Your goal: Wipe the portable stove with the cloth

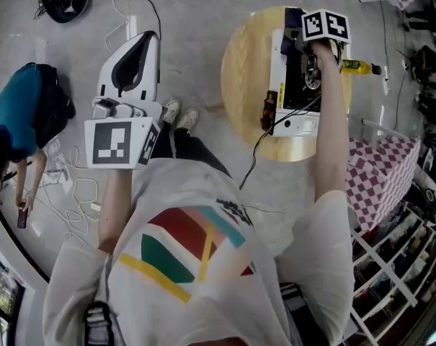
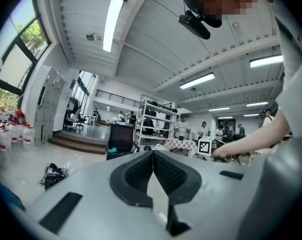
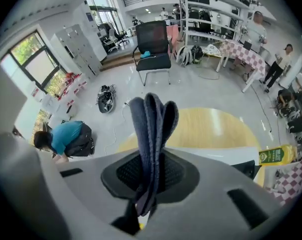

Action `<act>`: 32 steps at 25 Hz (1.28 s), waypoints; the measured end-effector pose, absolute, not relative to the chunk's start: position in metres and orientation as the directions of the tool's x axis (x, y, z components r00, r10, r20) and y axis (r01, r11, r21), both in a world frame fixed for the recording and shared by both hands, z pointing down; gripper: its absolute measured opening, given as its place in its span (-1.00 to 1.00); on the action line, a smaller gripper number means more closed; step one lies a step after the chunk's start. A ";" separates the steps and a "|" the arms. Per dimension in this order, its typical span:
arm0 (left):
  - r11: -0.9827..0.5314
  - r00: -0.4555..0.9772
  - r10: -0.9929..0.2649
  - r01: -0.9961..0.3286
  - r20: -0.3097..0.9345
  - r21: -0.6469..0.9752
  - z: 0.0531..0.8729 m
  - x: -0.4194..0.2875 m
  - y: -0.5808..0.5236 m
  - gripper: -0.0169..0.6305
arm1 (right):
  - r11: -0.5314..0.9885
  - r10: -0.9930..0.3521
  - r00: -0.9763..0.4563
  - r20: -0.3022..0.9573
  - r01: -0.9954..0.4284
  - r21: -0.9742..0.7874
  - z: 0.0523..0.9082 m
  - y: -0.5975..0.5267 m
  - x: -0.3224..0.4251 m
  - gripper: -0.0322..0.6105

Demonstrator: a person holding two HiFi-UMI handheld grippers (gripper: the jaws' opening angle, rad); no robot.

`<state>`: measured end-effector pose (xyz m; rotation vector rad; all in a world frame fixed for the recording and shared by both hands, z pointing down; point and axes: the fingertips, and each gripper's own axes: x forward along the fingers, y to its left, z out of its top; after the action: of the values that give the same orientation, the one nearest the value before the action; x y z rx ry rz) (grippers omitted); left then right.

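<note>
The portable stove (image 1: 298, 85), white with a black top, stands on a round wooden table (image 1: 243, 71) at the upper right of the head view. My right gripper (image 1: 304, 38) is held over the stove's far end, shut on a folded dark blue cloth (image 3: 151, 124) that stands up from between the jaws. In the right gripper view the table (image 3: 215, 129) lies below the cloth. My left gripper (image 1: 150, 40) is off to the left over the floor, well away from the table. Its jaws are shut with nothing between them (image 2: 153, 160).
A yellow-green bottle (image 1: 358, 66) (image 3: 273, 155) lies at the table's right edge. A person in a teal top (image 1: 19, 121) crouches on the floor at left among white cables (image 1: 66, 193). A chequered table (image 1: 380, 179) and shelving (image 1: 398, 265) are at right. A black chair (image 3: 153, 46) stands beyond the table.
</note>
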<state>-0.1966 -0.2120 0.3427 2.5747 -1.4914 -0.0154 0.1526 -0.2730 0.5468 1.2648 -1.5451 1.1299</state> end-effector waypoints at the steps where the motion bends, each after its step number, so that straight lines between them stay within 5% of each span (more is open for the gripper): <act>1: -0.473 0.487 -0.870 -0.868 0.079 0.152 0.345 -0.202 -0.212 -0.93 | 0.091 -0.235 -0.159 0.959 -0.986 -0.141 0.550 -0.274 0.152 -0.79; 32: -0.568 0.584 -0.811 -0.800 0.038 0.194 0.332 -0.170 -0.206 -0.93 | 0.029 -0.231 -0.170 0.958 -0.985 -0.168 0.556 -0.136 0.128 -0.79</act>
<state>-0.1699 -0.2058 0.3317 2.6230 -1.3488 -0.0812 0.1280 -0.1365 0.5557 1.2885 -1.5170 1.2077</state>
